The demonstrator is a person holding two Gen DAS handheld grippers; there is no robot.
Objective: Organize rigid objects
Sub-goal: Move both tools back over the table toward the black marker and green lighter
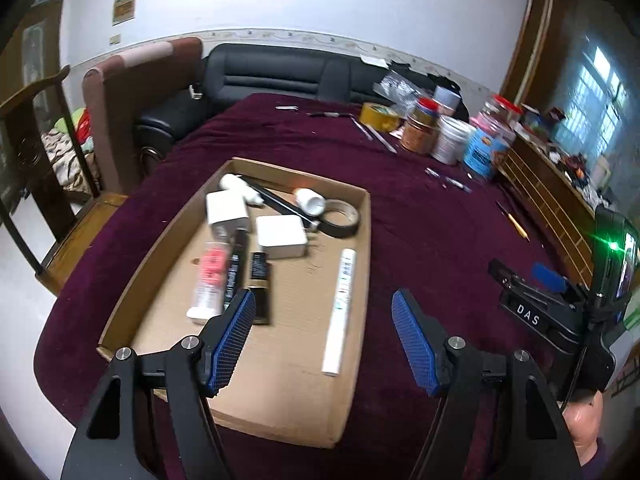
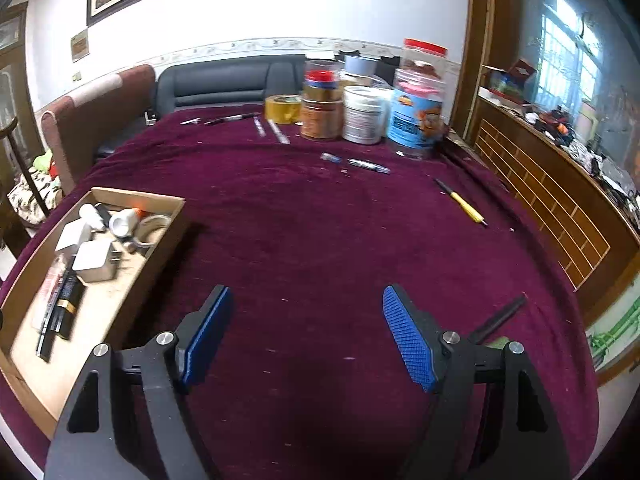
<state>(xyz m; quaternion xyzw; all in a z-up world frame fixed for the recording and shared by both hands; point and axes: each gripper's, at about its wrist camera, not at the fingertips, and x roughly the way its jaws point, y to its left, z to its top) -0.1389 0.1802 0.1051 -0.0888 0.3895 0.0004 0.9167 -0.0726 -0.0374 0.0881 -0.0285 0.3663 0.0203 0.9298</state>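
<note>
Task partly done, by look of it. Cardboard box (image 1: 360, 216), centre-left of left view, already holds two white chargers (image 1: 280, 236), tape roll (image 1: 340, 220), white tube (image 1: 340, 300), pink pack, dark sticks. Left to collect: yellow pen (image 2: 462, 202) at right of right view, small pens (image 2: 368, 166) at centre top, black pen (image 2: 500, 318) at lower right. Left gripper (image 1: 324, 340) wide, empty, over box edge. Right gripper (image 2: 306, 336) wide, empty, over bare cloth (image 2: 320, 240). Jars (image 2: 416, 120) at top untouched.

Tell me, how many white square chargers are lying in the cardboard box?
2. One white charger lies near the far left of the cardboard box; the other charger lies just right of it, nearer the middle. None seems hidden.
</note>
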